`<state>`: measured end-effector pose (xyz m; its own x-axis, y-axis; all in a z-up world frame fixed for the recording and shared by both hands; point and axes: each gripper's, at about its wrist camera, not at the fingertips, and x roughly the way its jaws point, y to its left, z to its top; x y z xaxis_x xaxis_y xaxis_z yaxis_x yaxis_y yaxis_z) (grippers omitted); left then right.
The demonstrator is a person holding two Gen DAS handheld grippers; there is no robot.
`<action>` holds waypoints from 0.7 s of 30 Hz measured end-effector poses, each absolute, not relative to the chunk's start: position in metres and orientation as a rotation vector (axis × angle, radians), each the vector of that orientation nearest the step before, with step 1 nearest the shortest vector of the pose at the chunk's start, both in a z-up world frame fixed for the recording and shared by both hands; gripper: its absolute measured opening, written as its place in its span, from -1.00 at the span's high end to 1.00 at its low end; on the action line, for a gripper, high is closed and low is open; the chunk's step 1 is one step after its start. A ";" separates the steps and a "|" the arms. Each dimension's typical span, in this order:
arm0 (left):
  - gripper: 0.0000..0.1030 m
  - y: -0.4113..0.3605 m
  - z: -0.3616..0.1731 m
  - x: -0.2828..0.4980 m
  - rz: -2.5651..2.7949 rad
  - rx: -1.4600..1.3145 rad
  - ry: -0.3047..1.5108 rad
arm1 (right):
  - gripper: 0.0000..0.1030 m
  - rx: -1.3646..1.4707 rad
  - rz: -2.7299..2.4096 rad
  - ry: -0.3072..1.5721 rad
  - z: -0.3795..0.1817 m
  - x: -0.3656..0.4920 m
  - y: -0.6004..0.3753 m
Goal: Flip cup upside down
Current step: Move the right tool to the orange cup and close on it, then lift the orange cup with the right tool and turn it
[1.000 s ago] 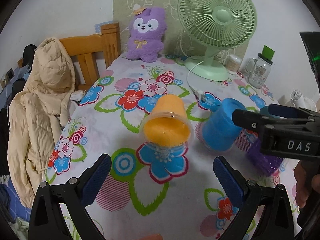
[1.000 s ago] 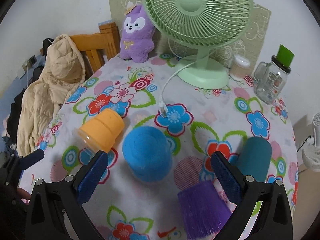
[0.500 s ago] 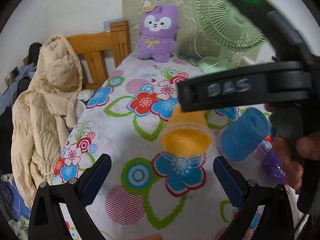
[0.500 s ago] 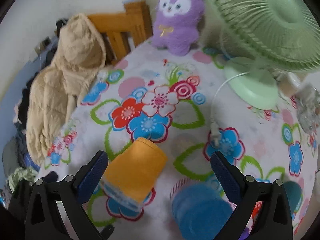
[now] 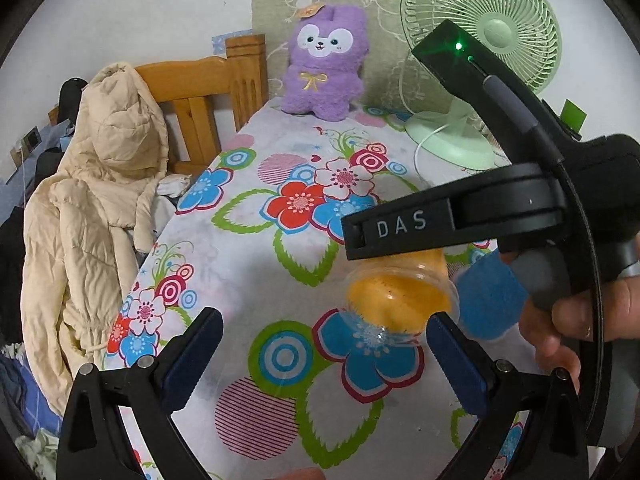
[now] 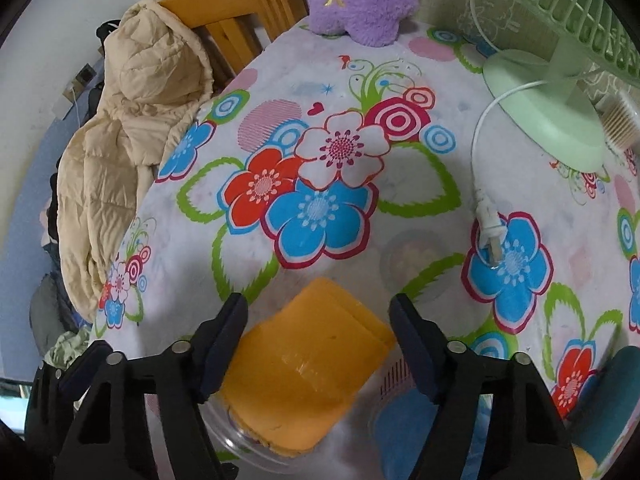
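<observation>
An orange cup [image 5: 400, 300] with a clear rim lies on its side on the flowered tablecloth [image 5: 280, 264], mouth toward my left gripper. In the right wrist view the orange cup [image 6: 308, 372] lies between the two fingers of my right gripper [image 6: 320, 320], which is open around it; I cannot tell whether the pads touch it. In the left wrist view the right gripper's black body [image 5: 460, 220] hangs over the cup and hides its far end. My left gripper [image 5: 320, 344] is open and empty, just in front of the cup's mouth.
A blue cup [image 5: 488, 300] lies right of the orange one. A teal cup [image 6: 608, 400] is at the far right. A green fan [image 5: 480, 52], its loose plug [image 6: 490, 228] and a purple plush [image 5: 324, 64] stand at the back. A chair with a beige jacket [image 5: 100, 208] is at the table's left edge.
My right gripper has swung left from the blue cup and come down over the orange cup, which now lies between its fingers. My left gripper shifted slightly left.
</observation>
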<state>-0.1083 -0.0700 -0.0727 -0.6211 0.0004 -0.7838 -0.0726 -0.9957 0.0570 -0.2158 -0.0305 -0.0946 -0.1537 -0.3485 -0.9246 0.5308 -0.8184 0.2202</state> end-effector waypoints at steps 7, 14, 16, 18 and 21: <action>-0.99 -0.067 -0.068 -0.099 2.775 -1.330 0.144 | -0.07 1.547 -1.981 0.212 -0.092 -0.207 -0.031; -0.99 -0.072 -0.074 -0.085 2.760 -1.355 0.144 | -0.37 1.595 -2.003 0.317 -0.095 -0.200 -0.034; -0.99 -0.073 -0.075 -0.084 2.758 -1.361 0.146 | -0.38 1.606 -1.986 0.314 -0.099 -0.197 -0.034; -0.99 -0.073 -0.076 -0.082 2.754 -1.361 0.150 | -0.38 1.623 -1.962 0.337 -0.104 -0.194 -0.037; -0.99 -0.073 -0.075 -0.079 2.753 -1.351 0.167 | -0.30 1.629 -1.943 0.353 -0.110 -0.191 -0.041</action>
